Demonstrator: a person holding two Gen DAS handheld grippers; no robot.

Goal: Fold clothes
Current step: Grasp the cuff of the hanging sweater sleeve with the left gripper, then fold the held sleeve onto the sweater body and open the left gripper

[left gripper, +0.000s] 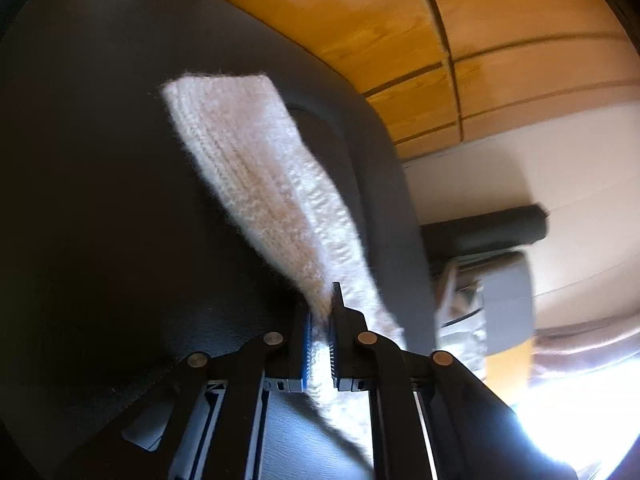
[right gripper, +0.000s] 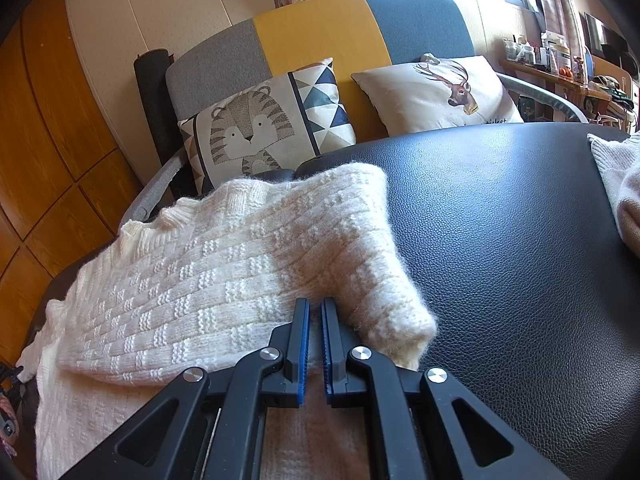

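Pinching a strip of the cream sweater, the left gripper lifts it toward eleven o'clock over the black table — the right gripper sits nearly closed on the folded knit at table's left edge.

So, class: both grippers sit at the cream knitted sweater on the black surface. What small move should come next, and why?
Probably carry the strip across. The left gripper is shut on a long strip of the cream sweater, likely a sleeve, which trails over the black surface. The right gripper is shut at the folded body, steadying it. Laying that strip onto the body would continue the fold.
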